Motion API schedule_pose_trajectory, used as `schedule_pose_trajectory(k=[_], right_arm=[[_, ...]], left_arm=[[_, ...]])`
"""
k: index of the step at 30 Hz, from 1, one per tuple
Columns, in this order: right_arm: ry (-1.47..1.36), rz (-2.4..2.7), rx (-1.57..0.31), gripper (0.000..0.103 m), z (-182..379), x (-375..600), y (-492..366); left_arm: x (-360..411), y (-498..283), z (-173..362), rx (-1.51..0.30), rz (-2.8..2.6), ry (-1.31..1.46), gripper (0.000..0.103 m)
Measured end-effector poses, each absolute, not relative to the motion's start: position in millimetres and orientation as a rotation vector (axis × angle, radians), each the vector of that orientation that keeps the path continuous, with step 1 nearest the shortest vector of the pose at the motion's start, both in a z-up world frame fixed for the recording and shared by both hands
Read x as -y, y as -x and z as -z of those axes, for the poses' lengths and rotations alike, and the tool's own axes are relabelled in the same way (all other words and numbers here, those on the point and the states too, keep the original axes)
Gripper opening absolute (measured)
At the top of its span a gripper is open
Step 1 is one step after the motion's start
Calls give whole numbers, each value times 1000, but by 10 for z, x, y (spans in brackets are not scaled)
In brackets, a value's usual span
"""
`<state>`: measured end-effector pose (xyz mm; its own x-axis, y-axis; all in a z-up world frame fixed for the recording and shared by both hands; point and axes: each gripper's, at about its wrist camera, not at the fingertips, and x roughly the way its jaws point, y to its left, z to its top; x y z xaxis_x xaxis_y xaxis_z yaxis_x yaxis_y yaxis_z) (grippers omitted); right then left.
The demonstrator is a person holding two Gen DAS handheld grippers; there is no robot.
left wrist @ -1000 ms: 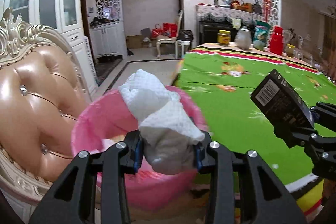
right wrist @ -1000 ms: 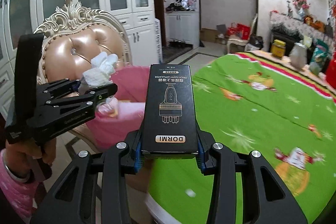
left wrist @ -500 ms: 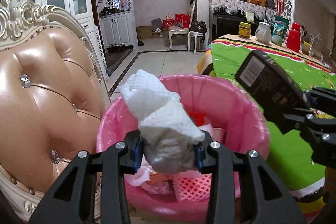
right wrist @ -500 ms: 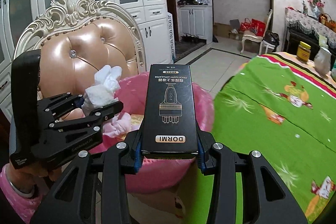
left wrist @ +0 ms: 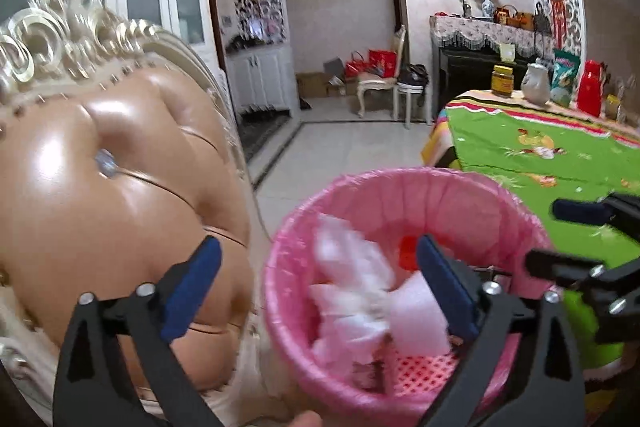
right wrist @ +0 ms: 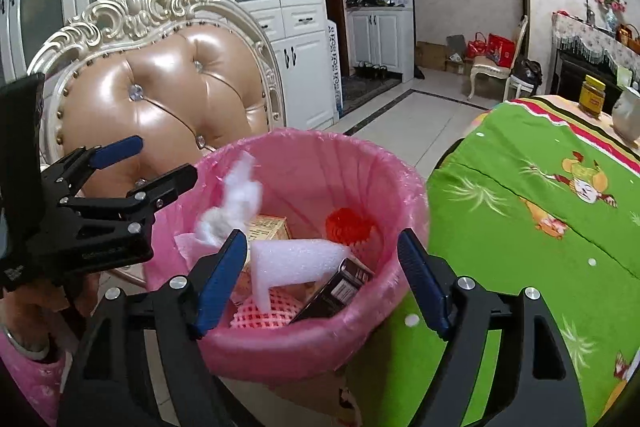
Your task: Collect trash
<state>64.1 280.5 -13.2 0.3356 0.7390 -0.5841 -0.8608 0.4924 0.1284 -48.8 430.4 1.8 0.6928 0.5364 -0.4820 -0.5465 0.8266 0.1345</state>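
Note:
A pink-lined trash bin (right wrist: 384, 163) (left wrist: 472, 183) stands between the chair and the table. The white crumpled tissue (right wrist: 236, 203) (left wrist: 352, 263) is blurred, falling inside the bin. The black DORMI box (right wrist: 336, 291) lies slanted in the bin beside a white foam piece (right wrist: 296, 259) and red net (right wrist: 348, 223). My left gripper (left wrist: 320, 283) is open and empty over the bin's left rim; it also shows in the right wrist view (right wrist: 156, 163). My right gripper (right wrist: 322, 275) is open and empty above the bin; it also shows in the left wrist view (left wrist: 564, 235).
A tufted tan leather chair (right wrist: 168, 99) (left wrist: 100, 179) with an ornate cream frame stands left of the bin. The table with a green cloth (right wrist: 540, 211) (left wrist: 540, 151) is on the right, with jars, a jug and a red flask at its far end.
Both grippers opened. The tissue left the left gripper and the black box left the right gripper; both dropped into the pink bin. The left gripper swung left toward the chair.

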Motion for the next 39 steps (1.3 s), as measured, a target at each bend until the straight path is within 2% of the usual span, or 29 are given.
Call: schedule_pose_trajectory(k=[3,5,12,21,27,39], right_arm=[[208,-1043,-618,78,52,-2665,-574],[210,-1020,-611,85,-19,-2538,-519],[233,-996,-574,85,-214,-2070,-280],[249,-938,-562,85,-153,-1497,-67],[251,-957,-588,85,9,-1454,-24],[249,-1008,-539,85,-29,-1517,78]], left_arm=[[-4232,545,-72,-523,-613,3,98],[-4154,571,-125,-513,-620,2,98],[-3849,733,-261,-484,-617,-1,98],[-3384,991,-162,-553,-610,50,98],[-3172,1212,-84,-550,-593,43,98],[-2990,1354,-24,-522,-578,37,98]])
